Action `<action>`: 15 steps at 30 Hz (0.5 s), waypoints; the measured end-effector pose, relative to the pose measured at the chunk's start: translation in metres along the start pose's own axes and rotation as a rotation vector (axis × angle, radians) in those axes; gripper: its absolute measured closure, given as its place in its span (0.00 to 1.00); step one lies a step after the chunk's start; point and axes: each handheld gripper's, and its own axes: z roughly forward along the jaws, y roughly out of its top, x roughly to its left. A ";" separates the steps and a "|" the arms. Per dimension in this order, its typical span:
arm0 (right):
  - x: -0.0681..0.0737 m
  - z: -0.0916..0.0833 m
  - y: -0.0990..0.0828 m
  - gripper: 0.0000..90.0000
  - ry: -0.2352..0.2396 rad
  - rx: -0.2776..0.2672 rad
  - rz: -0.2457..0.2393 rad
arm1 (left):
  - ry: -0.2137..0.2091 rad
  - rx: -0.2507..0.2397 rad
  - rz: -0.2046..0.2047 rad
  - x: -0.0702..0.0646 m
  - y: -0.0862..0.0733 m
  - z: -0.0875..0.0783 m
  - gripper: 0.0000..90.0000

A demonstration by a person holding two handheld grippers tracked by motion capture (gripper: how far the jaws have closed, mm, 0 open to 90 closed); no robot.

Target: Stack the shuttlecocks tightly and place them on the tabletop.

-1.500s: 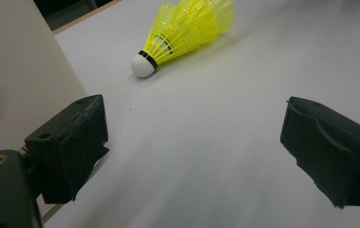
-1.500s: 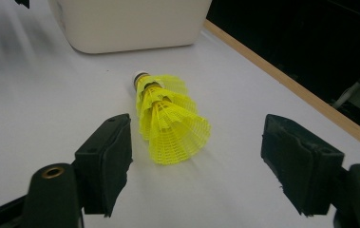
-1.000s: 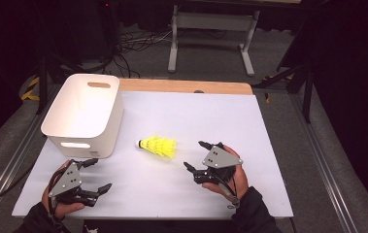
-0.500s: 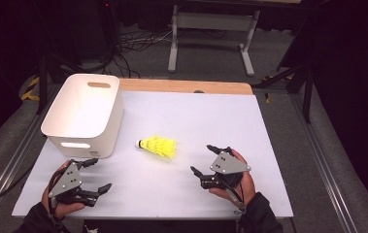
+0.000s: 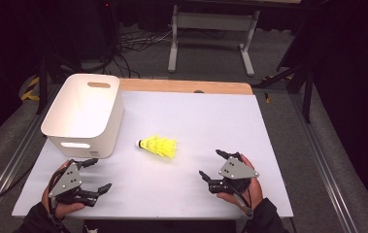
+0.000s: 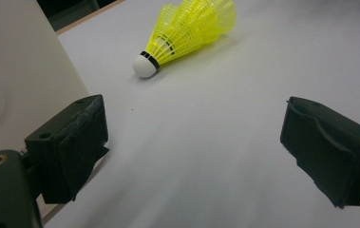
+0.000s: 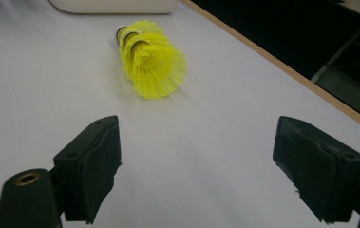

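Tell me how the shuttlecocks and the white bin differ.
The shuttlecocks are bright yellow and small; the white bin is far larger. The shuttlecocks lie on their side, nested together; the bin stands upright, open-topped. Both rest on the white table, untouched by either gripper.

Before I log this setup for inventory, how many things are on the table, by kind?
Yellow shuttlecocks, nested in a stack: at least 3 by the black bands in the right gripper view, exact number unclear
White bin: 1
Tongs: 2, left and right
Total: at least 6
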 end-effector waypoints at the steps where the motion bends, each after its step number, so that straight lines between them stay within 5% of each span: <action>1: 0.000 -0.001 -0.002 0.19 -0.001 0.002 0.002 | 0.000 0.000 -0.001 0.000 0.000 0.000 0.10; 15: -0.002 -0.004 -0.035 0.17 -0.015 0.070 0.041 | 0.002 -0.002 -0.005 0.000 -0.001 0.000 0.10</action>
